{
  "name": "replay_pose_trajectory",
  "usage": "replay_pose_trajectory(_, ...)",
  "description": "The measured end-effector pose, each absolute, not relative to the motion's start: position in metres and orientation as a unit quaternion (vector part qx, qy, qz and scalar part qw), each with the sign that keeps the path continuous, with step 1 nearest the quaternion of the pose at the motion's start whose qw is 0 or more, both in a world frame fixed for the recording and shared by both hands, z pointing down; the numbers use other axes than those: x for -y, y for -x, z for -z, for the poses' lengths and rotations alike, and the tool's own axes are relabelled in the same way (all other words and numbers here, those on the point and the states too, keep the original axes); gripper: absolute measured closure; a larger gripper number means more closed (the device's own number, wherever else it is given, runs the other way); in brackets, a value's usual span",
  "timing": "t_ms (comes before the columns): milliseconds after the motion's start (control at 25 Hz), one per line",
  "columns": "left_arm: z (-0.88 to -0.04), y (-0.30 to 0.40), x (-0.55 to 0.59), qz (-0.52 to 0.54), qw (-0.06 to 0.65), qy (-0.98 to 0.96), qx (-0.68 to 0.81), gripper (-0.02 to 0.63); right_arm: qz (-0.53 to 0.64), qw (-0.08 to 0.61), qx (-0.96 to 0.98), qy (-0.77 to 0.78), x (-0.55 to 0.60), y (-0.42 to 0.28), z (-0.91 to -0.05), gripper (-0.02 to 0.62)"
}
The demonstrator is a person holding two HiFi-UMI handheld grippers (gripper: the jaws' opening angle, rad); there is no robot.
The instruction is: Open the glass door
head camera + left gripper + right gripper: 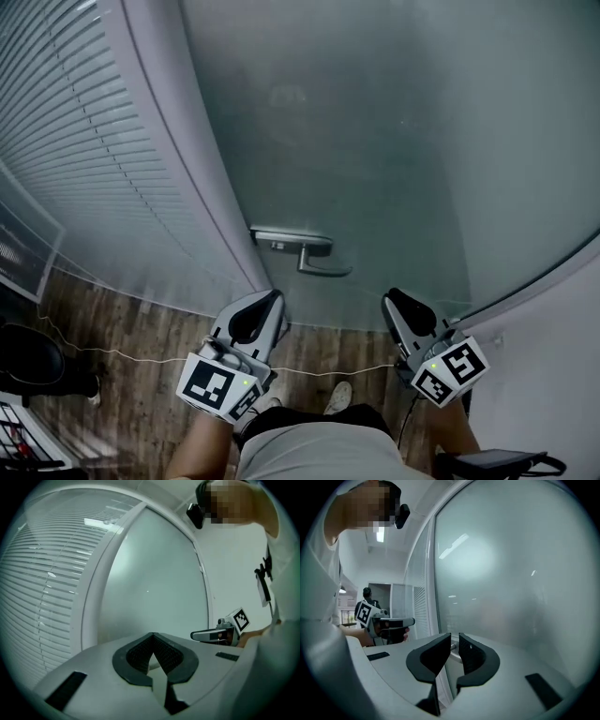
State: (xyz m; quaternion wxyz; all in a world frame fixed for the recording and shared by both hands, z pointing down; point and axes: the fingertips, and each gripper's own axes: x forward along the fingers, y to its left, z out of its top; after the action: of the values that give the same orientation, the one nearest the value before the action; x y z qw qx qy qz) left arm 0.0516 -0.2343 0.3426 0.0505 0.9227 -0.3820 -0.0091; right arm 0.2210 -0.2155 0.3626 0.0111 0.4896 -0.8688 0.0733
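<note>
Approach is playing out in the head view. The left gripper (265, 302) and the right gripper (396, 302) are pointing at the frosted glass door (403, 141), which appears not yet opened. The lever handle (323, 267) is sitting ahead of both and between them, nearer the left gripper and apart from each. Its long axis is lying level across the door, and its free end is pointing toward the right gripper's side. Slatted blinds (66, 112) are hanging beyond the left gripper.

In the left gripper view the pads are meeting at their tips with nothing between them, and plain glass is filling the space ahead.

In the right gripper view the jaws are standing a narrow slit apart and gripping nothing. A sliver of the lever is showing through the slit, farther ahead.

Judged from this, the reach for the handle is the step in hand. The next move is calling for one gripper to close the gap, take or press the lever's free end downward, then swing the door.
</note>
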Motion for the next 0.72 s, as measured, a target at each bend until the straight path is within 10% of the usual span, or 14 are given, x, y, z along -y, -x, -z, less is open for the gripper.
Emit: replay_pose_trajectory(720,-0.354,-0.044,0.259,-0.011,0.062,-0.914,0.402,0.606,-0.07,0.224,0.88,-0.412,0.293,-0.191,-0.46,0.425)
